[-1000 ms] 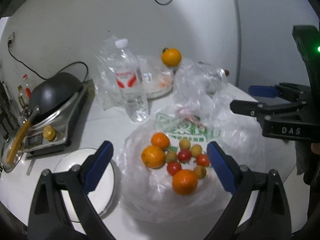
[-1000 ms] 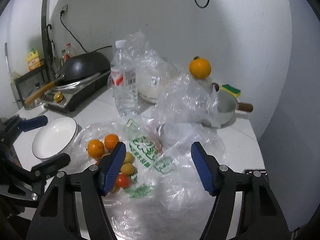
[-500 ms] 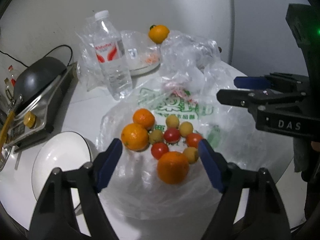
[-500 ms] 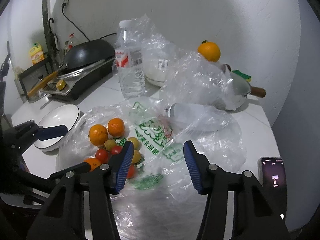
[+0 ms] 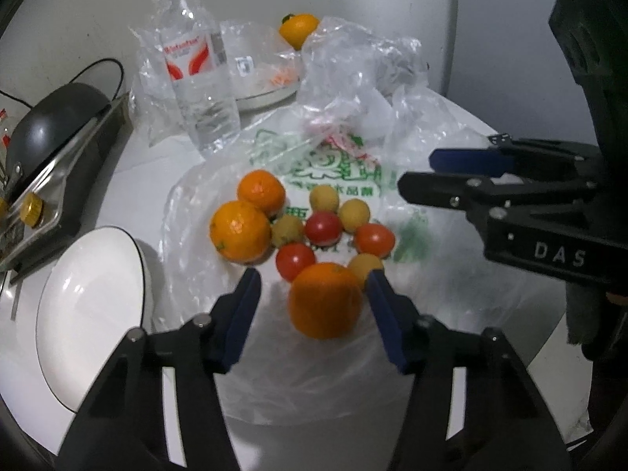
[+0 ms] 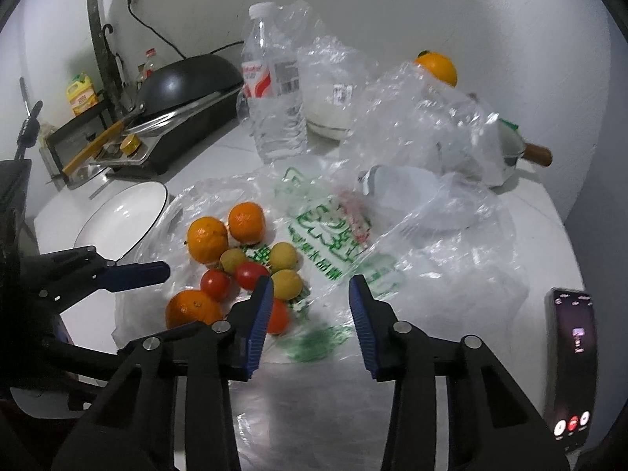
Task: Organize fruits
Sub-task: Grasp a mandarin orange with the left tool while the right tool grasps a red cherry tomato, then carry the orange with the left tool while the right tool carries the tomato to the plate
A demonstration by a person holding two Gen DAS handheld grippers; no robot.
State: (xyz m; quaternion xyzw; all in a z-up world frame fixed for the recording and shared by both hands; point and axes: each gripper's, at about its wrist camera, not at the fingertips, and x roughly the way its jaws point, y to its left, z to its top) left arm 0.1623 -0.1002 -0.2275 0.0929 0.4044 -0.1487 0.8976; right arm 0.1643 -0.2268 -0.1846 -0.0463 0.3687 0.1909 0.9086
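Holding our left gripper (image 5: 314, 278) wide, we have the nearest orange (image 5: 325, 300) lying between its blue pads (image 5: 244, 314), touching neither. Beyond it sit tomatoes (image 5: 295, 261), small yellow fruits (image 5: 324, 198) and two more oranges (image 5: 241, 231), all on a plastic bag (image 5: 333, 165). A white bowl (image 5: 90, 314) stands just left of the bag. Our right gripper (image 6: 310, 286) is also spread wide, over the bag, with the fruit pile to its left. A phone (image 6: 573, 369) lies right.

Three oranges (image 5: 325, 300), three red tomatoes (image 5: 323, 227) and four small yellow fruits (image 5: 354, 214) lie clustered on a clear plastic bag (image 5: 274, 353).
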